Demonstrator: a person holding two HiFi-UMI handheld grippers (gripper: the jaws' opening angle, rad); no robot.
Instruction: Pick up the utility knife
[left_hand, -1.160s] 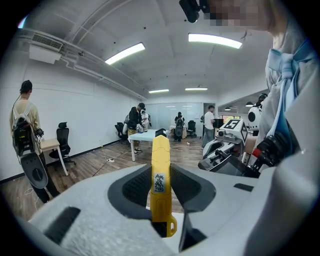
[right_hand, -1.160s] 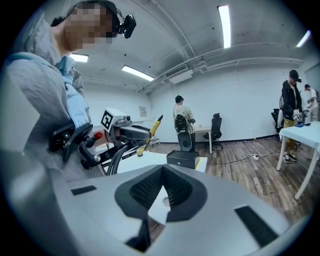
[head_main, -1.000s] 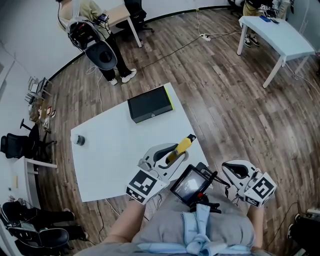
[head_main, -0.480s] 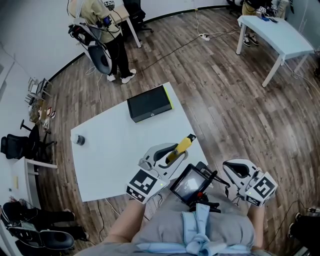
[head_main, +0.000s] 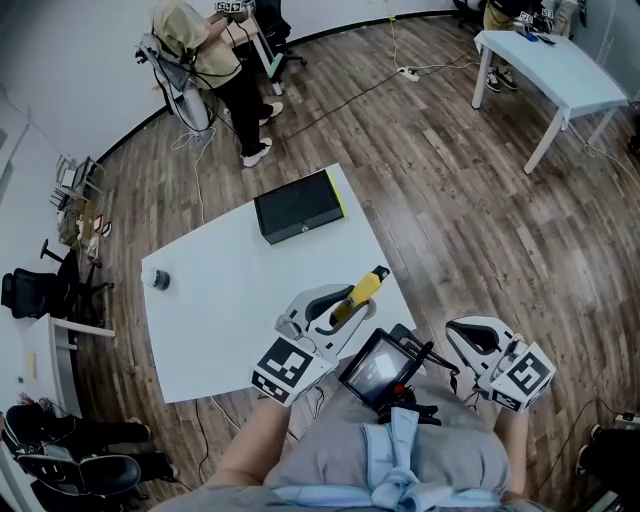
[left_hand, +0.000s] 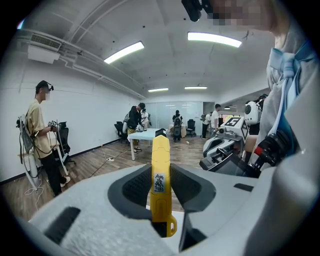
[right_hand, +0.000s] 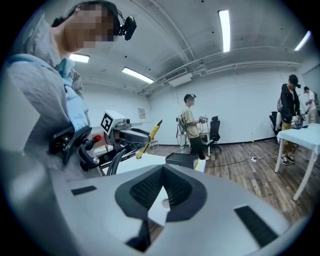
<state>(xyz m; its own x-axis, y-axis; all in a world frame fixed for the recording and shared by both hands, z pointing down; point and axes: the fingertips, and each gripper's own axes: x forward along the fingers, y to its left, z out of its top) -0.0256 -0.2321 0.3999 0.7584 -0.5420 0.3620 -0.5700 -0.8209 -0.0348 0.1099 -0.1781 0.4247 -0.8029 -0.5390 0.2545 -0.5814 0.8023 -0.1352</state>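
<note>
My left gripper (head_main: 338, 303) is shut on the yellow utility knife (head_main: 359, 292) and holds it in the air over the near right edge of the white table (head_main: 220, 300). The knife's black tip points up and away from me. In the left gripper view the knife (left_hand: 160, 175) stands upright between the dark pads (left_hand: 136, 187), pinched at its lower half. My right gripper (head_main: 474, 338) hangs to the right of my body, off the table. In the right gripper view its jaws (right_hand: 162, 175) meet at the tips with nothing between them.
A black box with a yellow-green edge (head_main: 298, 207) lies at the table's far side and a small dark round object (head_main: 158, 280) near its left edge. A person (head_main: 215, 60) stands beyond the table, another white table (head_main: 550, 60) is far right, and office chairs (head_main: 40, 290) stand at the left.
Both grippers and the knife have stayed where they were. Only the person beyond the table has shifted and turned toward the far desk.
</note>
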